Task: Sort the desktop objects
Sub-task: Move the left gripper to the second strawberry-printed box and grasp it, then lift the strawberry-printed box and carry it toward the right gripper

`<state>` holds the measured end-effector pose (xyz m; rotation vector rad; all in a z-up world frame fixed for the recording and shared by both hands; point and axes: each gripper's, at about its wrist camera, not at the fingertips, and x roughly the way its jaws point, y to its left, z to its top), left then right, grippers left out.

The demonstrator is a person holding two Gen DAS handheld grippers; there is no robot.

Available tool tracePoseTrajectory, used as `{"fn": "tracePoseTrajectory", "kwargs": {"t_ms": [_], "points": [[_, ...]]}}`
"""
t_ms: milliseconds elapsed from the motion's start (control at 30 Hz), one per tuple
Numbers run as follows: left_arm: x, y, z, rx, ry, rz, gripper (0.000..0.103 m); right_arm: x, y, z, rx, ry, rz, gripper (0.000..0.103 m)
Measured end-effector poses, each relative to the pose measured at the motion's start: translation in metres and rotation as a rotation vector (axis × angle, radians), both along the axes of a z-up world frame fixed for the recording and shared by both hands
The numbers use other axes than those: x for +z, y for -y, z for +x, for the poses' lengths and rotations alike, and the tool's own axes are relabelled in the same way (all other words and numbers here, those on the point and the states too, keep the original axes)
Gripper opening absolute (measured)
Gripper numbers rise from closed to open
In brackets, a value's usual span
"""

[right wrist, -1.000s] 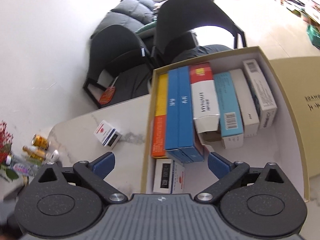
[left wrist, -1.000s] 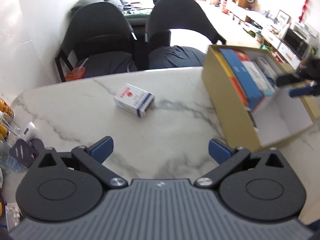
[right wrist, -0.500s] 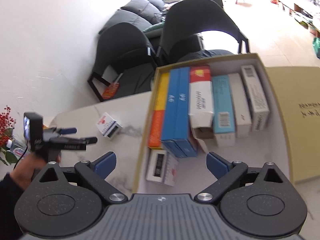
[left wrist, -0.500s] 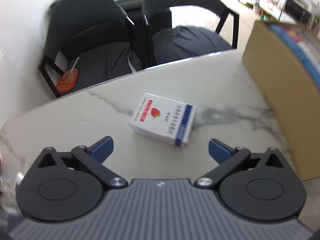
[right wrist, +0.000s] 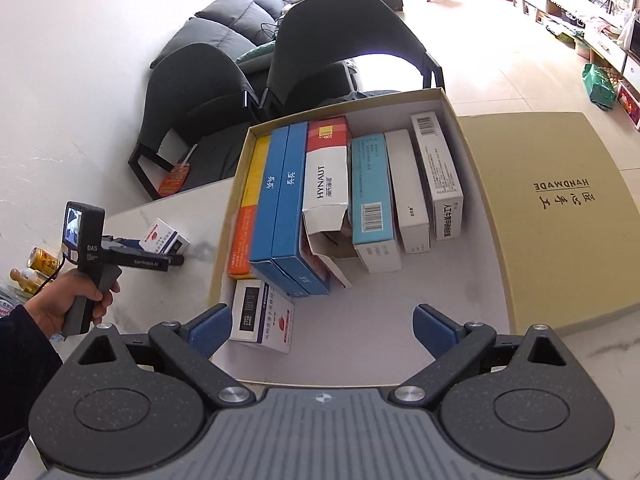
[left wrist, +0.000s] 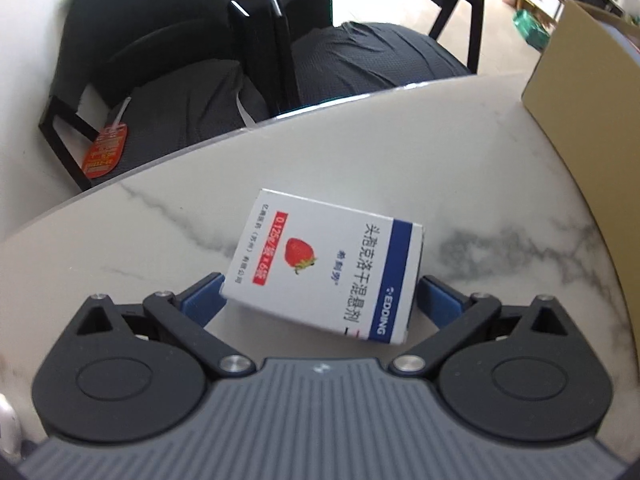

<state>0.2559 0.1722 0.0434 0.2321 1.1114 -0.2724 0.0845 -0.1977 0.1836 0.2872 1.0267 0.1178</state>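
We've got the left tool (left wrist: 320,294) straddling the strawberry medicine box (left wrist: 326,266), which lies flat on the marble desk (left wrist: 460,168), fingers closing in but not clamped yet. Our right tool (right wrist: 322,326) hangs spread wide and empty over the cardboard box (right wrist: 446,102), probably where it's headed.

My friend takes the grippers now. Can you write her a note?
Left gripper: jaws closing around the strawberry box on the table; no squeeze yet.
Right gripper: open, empty, over the carton.
Done: many boxes already sit in the carton, a small one at the near corner.
Left: grip the strawberry box, carry it into the carton's free space. The lid lies beside the carton.
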Motion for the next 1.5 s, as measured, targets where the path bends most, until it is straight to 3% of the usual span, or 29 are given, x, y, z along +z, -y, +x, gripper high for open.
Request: {"fn": "tracePoseTrajectory", "kwargs": {"t_ms": [33, 133, 467, 833, 1000, 1500], "points": [[0.002, -0.001, -0.002, 0.011, -0.007, -0.011, 0.092, 0.0, 0.0, 0.0, 0.001, -0.001, -0.001, 0.098], [0.006, -0.001, -0.009, 0.024, -0.026, -0.03, 0.091, -0.001, -0.002, 0.0, 0.002, -0.004, 0.007, 0.098], [0.018, -0.005, -0.043, 0.07, -0.06, -0.11, 0.09, -0.003, -0.018, 0.001, 0.033, -0.016, 0.029, 0.098], [0.062, 0.021, -0.092, 0.037, 0.002, -0.222, 0.091, -0.005, -0.023, -0.002, 0.024, -0.031, 0.054, 0.098], [0.074, 0.029, -0.113, 0.07, 0.004, -0.277, 0.091, -0.004, -0.025, -0.003, 0.014, -0.032, 0.069, 0.098], [0.081, 0.029, -0.142, 0.171, 0.003, -0.338, 0.091, -0.003, -0.048, 0.0, 0.039, -0.029, 0.102, 0.098]]}}
